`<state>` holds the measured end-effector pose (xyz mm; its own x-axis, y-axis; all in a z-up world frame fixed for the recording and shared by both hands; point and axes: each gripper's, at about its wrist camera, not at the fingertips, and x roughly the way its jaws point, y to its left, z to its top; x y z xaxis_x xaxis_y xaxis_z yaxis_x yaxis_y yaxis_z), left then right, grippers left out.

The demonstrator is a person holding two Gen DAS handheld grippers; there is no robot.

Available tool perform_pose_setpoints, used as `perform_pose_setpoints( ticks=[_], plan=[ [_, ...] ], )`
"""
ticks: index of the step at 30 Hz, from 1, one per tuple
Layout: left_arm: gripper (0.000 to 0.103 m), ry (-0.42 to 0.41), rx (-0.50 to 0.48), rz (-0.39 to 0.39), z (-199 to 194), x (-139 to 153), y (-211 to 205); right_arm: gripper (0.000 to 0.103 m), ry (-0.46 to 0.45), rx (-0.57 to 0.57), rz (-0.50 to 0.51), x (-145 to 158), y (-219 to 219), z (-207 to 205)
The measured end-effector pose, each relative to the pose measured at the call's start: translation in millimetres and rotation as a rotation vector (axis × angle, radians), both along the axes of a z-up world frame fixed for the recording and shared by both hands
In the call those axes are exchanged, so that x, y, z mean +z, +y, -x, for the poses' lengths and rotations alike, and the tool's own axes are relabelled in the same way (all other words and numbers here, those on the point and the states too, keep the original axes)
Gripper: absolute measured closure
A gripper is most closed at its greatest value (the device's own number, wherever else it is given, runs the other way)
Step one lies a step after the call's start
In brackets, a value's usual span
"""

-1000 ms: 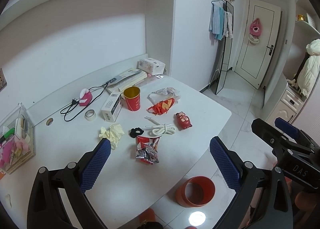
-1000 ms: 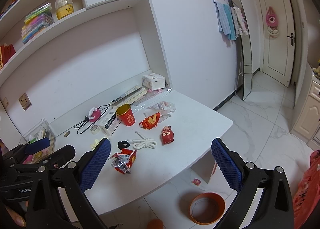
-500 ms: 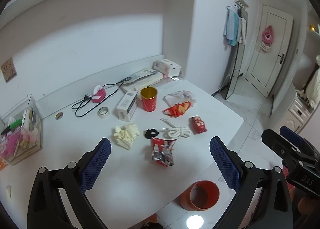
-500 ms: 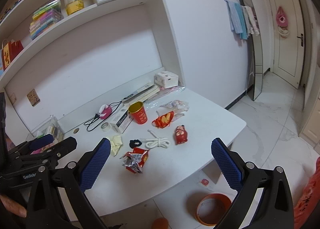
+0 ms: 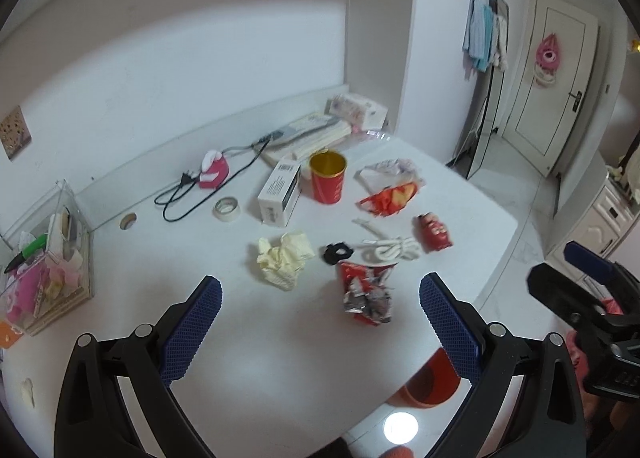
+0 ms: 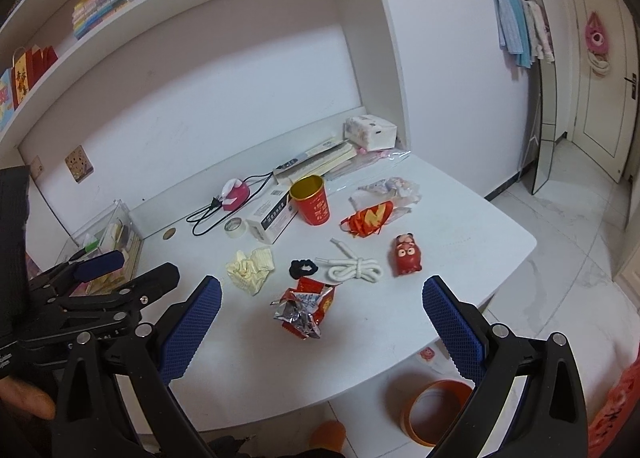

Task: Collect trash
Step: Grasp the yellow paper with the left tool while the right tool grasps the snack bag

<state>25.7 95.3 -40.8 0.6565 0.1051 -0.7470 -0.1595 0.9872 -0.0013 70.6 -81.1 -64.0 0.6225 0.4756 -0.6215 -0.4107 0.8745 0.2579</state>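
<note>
Blue textured pads frame both of my views: my left gripper (image 5: 320, 322) and my right gripper (image 6: 322, 324) hang over the near edge of the white desk (image 6: 460, 258), each spread wide with nothing between the fingers. Below the desk edge an orange bin (image 6: 436, 410) stands on the floor, partly hidden behind my right finger.

Nearest on the desk lies a torn red snack wrapper (image 6: 306, 308) with its silver lining showing, roughly between my pads in both views. Just beyond it to the left sits a crumpled yellow paper (image 5: 284, 258); beside that a black hair tie (image 6: 303, 268), then a knotted white rope (image 6: 356, 267) and a small red pig toy (image 6: 407, 255). Farther back are a red and yellow wrapper (image 6: 370, 219) touching what looks like a crumpled clear plastic bag (image 6: 390, 190), though the left view is blurred there. A red cup (image 6: 312, 200) stands upright next to a white box (image 6: 272, 216), with a roll of tape (image 5: 227, 209) to their left. A clear organiser (image 5: 44, 258) sits at the far left.
</note>
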Motion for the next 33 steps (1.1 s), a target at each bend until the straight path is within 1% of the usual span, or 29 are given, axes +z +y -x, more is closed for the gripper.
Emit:
perform_pose_setpoints(
  ticks=[3, 6, 10, 12, 15, 18, 22, 23, 24, 26, 29, 33],
  plan=[
    [0.005, 0.03, -0.002, 0.018, -11, -11, 20, 0.005, 0.024, 0.008, 0.005, -8, 12, -6],
    [0.005, 0.055, -0.011, -0.004, -24, -19, 33, 0.005, 0.043, 0.015, 0.011, -17, 28, -13],
    [0.005, 0.098, -0.068, -0.014, -41, -34, 45, 0.005, 0.038, 0.043, 0.024, -26, 49, -19],
    [0.005, 0.12, -0.092, -0.005, -49, -41, 49, 0.005, 0.053, 0.059, 0.022, -33, 60, -24],
    [0.005, 0.156, -0.118, 0.001, -64, -56, 58, 0.005, 0.075, 0.053, 0.03, -42, 70, -31],
    [0.005, 0.192, -0.158, -0.01, -78, -70, 67, 0.012, 0.122, 0.046, 0.042, -57, 81, -44],
    [0.005, 0.23, -0.202, -0.027, -95, -86, 76, 0.013, 0.173, 0.024, 0.052, -79, 90, -56],
    [0.005, 0.237, -0.211, -0.029, -98, -89, 77, 0.014, 0.185, 0.023, 0.052, -85, 93, -59],
    [0.005, 0.25, -0.222, -0.033, -102, -93, 79, 0.019, 0.196, 0.022, 0.055, -89, 95, -61],
    [0.005, 0.27, -0.247, -0.028, -110, -101, 83, 0.019, 0.226, 0.017, 0.064, -99, 99, -66],
    [0.005, 0.286, -0.283, -0.019, -119, -111, 85, 0.019, 0.245, 0.002, 0.078, -110, 104, -71],
    [0.005, 0.313, -0.321, -0.04, -128, -125, 85, 0.019, 0.271, -0.02, 0.098, -123, 108, -80]
  ],
)
